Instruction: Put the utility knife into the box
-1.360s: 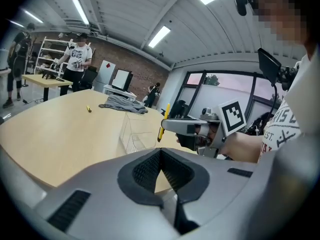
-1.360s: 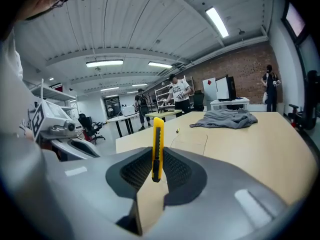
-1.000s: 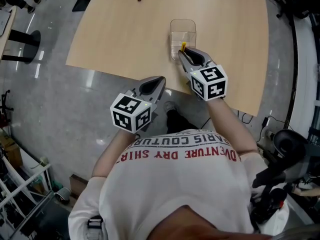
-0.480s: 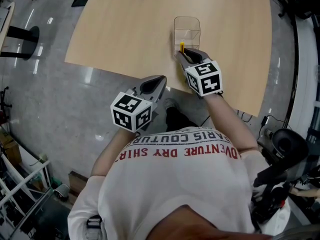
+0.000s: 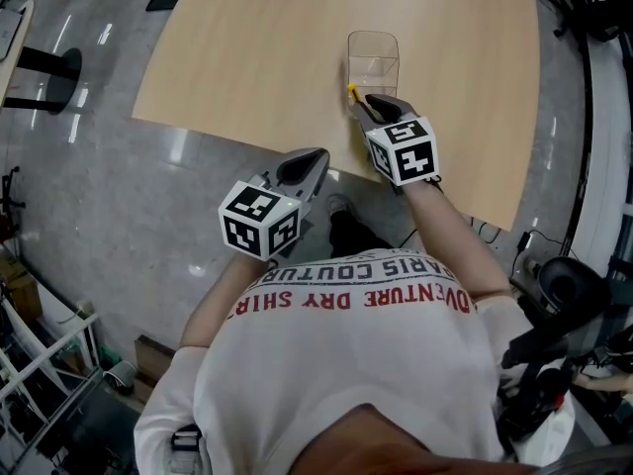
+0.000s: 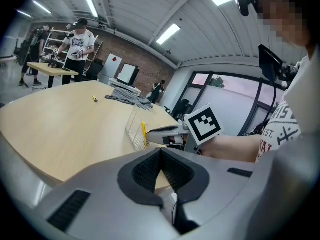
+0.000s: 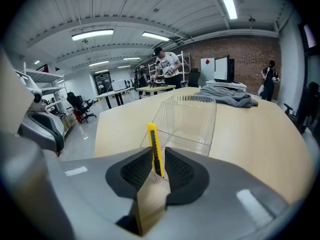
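Your right gripper (image 5: 361, 100) clamps the yellow utility knife (image 7: 154, 151); clear box (image 5: 373, 49) sits just beyond at 12 o'clock, seemingly empty; carry done, drop-in not yet; left gripper (image 6: 159, 168) closed on nothing.

Grey cloth (image 7: 227, 95) on wooden table (image 5: 247, 62)

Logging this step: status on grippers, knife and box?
Right gripper shut on utility knife, at near edge of clear box. Left gripper shut, empty. Nothing seen blocking.
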